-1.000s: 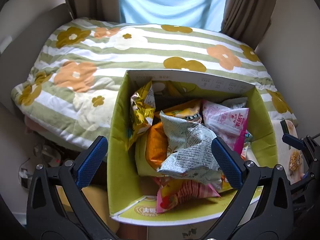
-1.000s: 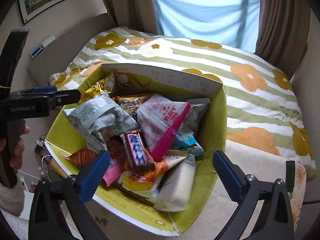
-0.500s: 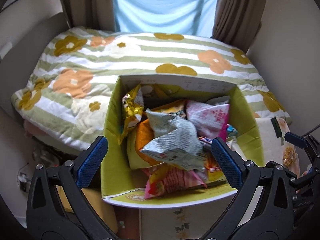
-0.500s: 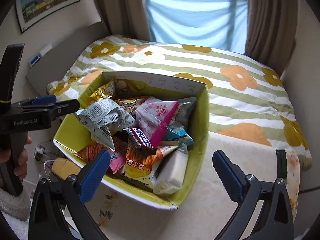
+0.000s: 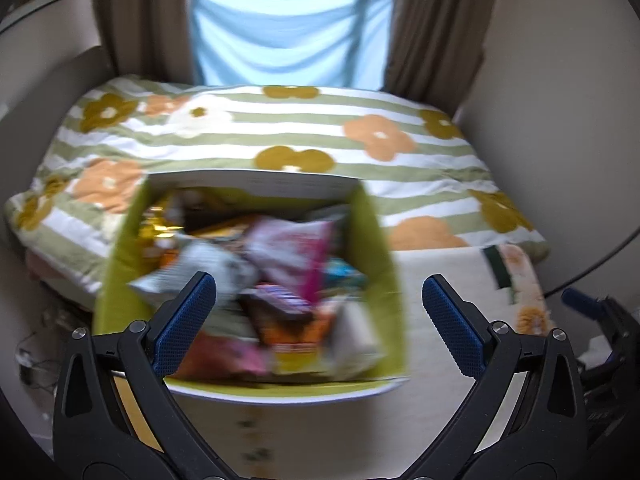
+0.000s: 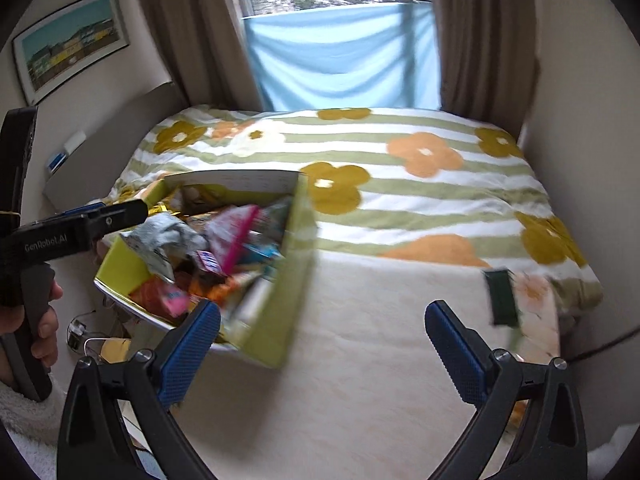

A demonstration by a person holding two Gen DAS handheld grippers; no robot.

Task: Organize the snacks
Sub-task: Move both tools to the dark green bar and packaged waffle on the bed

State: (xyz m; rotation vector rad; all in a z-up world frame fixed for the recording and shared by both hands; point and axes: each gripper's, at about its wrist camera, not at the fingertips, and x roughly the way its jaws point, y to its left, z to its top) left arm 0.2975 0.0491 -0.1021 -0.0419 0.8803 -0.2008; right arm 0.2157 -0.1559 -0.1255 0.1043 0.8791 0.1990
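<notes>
A yellow-green cardboard box (image 5: 376, 248) (image 6: 296, 264) stands on a cream cloth, packed with snack packets: a pink packet (image 5: 296, 248) (image 6: 236, 236), a grey-white bag (image 5: 200, 268) (image 6: 160, 240), a gold wrapper (image 5: 156, 228) and a chocolate bar (image 6: 208, 260). Both views are blurred by motion. My left gripper (image 5: 320, 312) is open and empty, held back from the box's near side. My right gripper (image 6: 322, 340) is open and empty, over the cream cloth to the right of the box. The left gripper (image 6: 120, 212) also shows at the left of the right wrist view.
A bed with a green-striped floral blanket (image 5: 280, 136) (image 6: 400, 160) lies behind the box. The cream cloth (image 6: 380, 340) spreads right of the box. A dark green item (image 6: 502, 298) lies at its right edge. Curtains and a window stand behind. Cables lie on the floor at left (image 5: 32, 364).
Both grippers have pulled back and risen, so the box looks smaller and farther. The right view has swung right, over the cream cloth. Both grippers stayed open.
</notes>
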